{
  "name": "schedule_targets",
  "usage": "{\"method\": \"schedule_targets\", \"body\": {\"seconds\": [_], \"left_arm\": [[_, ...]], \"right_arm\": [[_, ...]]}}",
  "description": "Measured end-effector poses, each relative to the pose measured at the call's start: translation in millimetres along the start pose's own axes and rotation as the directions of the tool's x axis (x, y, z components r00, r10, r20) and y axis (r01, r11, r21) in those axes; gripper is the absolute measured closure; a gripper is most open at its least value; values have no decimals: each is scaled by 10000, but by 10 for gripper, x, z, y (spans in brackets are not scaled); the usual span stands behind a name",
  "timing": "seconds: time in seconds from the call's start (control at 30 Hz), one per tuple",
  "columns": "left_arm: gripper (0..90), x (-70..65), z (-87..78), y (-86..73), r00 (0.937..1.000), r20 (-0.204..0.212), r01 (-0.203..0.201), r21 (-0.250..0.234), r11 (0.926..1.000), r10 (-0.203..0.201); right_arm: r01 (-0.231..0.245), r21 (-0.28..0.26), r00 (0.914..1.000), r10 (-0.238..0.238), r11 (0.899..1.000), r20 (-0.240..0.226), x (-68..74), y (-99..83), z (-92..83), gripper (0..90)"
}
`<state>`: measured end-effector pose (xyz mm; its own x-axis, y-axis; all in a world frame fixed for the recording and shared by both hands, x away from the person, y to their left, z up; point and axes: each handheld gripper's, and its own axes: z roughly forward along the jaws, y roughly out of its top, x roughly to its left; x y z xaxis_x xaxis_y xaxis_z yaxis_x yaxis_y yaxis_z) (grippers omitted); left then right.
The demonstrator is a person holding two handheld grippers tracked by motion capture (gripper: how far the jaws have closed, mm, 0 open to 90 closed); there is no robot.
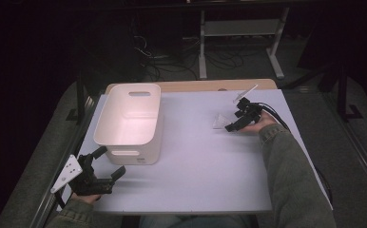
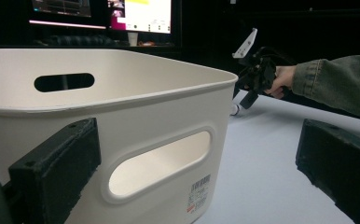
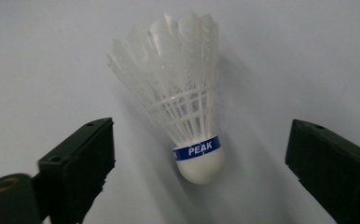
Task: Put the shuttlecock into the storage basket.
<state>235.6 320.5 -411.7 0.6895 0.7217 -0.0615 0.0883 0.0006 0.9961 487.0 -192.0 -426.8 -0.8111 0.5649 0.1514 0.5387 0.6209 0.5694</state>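
Lying on the pale grey table (image 1: 196,156) at its far right, the white feathered shuttlecock with a blue "PEAK" band round its rounded cork (image 3: 187,116) sits well apart from the white plastic bin with cut-out handles (image 1: 130,121); in the right gripper view it lies dead centre between the two black jaws, cork end toward the camera, feather skirt fanning away; long axis runs roughly along the gripper's own pointing direction, tilted slightly left at the skirt; so the jaws would close across the cork and lower skirt, not end-on.

Right gripper (image 1: 233,124) is by far the nearer one, hovering right over the shuttlecock (image 1: 219,122); jaws stand wide, clear gap either side, pads not touching anything, nothing held yet; my read: the approach is lined up, grasp comes next.

Left gripper (image 1: 106,164) sits at the near left corner of the table, just beside the bin's near wall (image 2: 169,140); jaws wide apart too, empty, one pad close against the bin side but I cannot tell if it touches.
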Motion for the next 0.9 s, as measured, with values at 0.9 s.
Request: {"method": "schedule_targets", "body": {"seconds": [0.9], "left_arm": [[0,0,-3,-1,10000,-3,2,-10,10000,-2]], "right_arm": [[295,583,9985,-267,9979,-478,-96,-77,27,478]]}}
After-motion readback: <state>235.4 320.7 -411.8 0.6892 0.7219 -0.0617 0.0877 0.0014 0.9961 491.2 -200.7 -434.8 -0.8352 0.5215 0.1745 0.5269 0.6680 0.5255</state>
